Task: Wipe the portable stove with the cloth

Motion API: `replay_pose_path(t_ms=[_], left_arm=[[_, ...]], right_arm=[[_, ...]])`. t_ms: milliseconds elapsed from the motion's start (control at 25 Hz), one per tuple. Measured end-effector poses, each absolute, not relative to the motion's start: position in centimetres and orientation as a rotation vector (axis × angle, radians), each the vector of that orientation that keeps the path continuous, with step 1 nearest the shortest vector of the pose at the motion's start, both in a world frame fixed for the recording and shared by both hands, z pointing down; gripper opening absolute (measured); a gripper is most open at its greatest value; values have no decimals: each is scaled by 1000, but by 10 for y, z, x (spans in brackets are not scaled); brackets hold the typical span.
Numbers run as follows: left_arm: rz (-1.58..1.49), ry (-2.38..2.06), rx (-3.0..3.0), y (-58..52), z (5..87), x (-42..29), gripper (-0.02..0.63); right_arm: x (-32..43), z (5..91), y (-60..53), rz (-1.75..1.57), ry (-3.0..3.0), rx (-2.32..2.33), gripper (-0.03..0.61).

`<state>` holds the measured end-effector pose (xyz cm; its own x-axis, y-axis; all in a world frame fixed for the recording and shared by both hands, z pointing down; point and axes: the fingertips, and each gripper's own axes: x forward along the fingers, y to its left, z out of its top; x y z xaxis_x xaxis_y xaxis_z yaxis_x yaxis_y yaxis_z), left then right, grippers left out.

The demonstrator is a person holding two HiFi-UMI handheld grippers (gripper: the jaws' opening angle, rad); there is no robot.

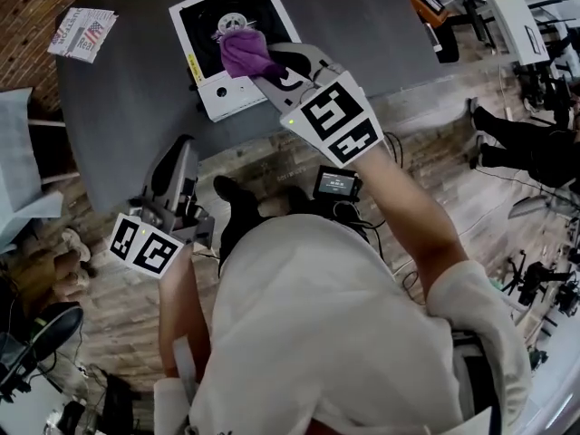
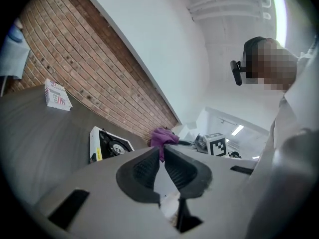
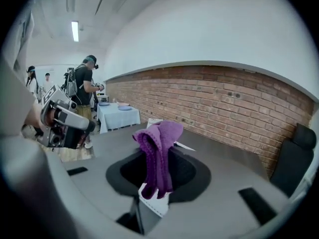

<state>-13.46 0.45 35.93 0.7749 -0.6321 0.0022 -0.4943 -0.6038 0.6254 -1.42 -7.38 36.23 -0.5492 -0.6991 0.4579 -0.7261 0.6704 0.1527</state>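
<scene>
The portable stove (image 1: 227,96), white with a black top, sits on the dark grey table (image 1: 127,89) near its front edge. A purple cloth (image 1: 243,54) lies bunched on the stove's front right part, with my right gripper (image 1: 265,72) shut on it. In the right gripper view the cloth (image 3: 158,156) stands up between the jaws. My left gripper (image 1: 179,154) hangs below the table's front edge, away from the stove, with its jaws together on nothing. From the left gripper (image 2: 161,152) view I see the stove (image 2: 107,144) and the cloth (image 2: 162,136) beyond.
A small printed packet (image 1: 83,33) lies at the table's far left. A pale covered table (image 1: 20,152) stands to the left. Stands and gear (image 1: 535,62) crowd the wooden floor at right. People stand by a blue-covered table (image 3: 117,114). A black chair (image 3: 295,156) is at right.
</scene>
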Motion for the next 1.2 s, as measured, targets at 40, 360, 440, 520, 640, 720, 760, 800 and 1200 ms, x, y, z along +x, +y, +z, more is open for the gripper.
replay_pose_path(t_ms=[40,360,440,520,640,720,760,800,1200], left_arm=[[-294,-844,2345,14,357,-125,31],[-282,-905,2362,94,340,-56,31],[-278,-926,2358,111,338,-45,31],[-275,-940,2348,126,337,-36,31],[-267,-943,2350,146,331,-21,31],[-262,-944,2359,157,326,-17,31],[-260,-947,2363,161,324,-17,31],[-257,-951,2365,165,323,-19,31],[-240,-968,2401,197,305,-56,31]], right_arm=[[-5,359,-64,79,-2419,1107,107],[84,340,14,198,-2553,1167,107],[103,337,30,226,-2579,1181,107],[120,335,45,251,-2596,1195,107],[143,331,68,311,-2624,1216,107],[155,329,83,350,-2642,1238,107],[159,328,89,363,-2650,1248,107],[162,328,95,373,-2656,1258,107],[155,315,150,444,-2697,1320,110]])
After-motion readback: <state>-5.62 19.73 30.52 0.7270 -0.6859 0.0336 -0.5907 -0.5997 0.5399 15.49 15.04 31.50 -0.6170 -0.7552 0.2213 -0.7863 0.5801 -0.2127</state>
